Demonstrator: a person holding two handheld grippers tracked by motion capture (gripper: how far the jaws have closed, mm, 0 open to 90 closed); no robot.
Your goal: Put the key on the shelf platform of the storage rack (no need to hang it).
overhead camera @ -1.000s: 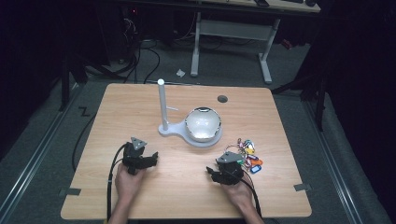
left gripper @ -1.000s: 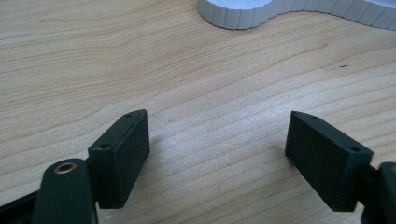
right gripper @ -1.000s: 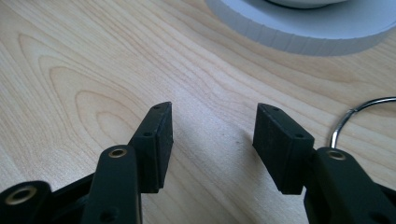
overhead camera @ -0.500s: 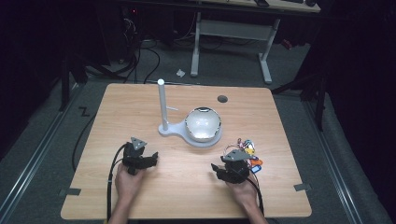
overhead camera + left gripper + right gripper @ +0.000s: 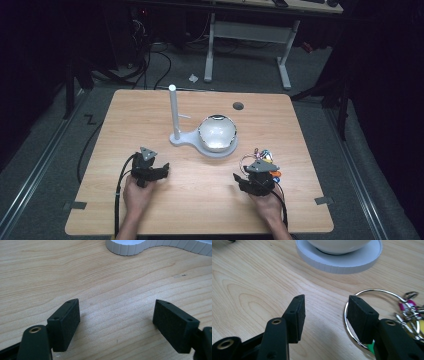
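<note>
Now drawn back a little from the key ring (image 5: 372, 317), right gripper (image 5: 325, 315) with jaws apart, empty; ring flat on table (image 5: 150, 115) beside bowl stand (image 5: 220, 150). Left gripper (image 5: 115, 322) wide apart, idle. Probably lining up a grab.

Right gripper (image 5: 325, 315): jaws rise from 6 o'clock, parted, bare wood in the gap between them.
Right-hand jaw: its pad overlaps the left arc of the metal ring (image 5: 372, 315); whether they touch cannot be told.
Ring: lies flat on the table (image 5: 249, 290) at 4 o'clock.
Keys and tags (image 5: 412, 310): bunched at 3 o'clock on the ring, pink and yellow-green bits.
White base (image 5: 342, 262): round, ribbed edge, at 12 o'clock.
Bowl (image 5: 337, 245): white, seated on the base.
</note>
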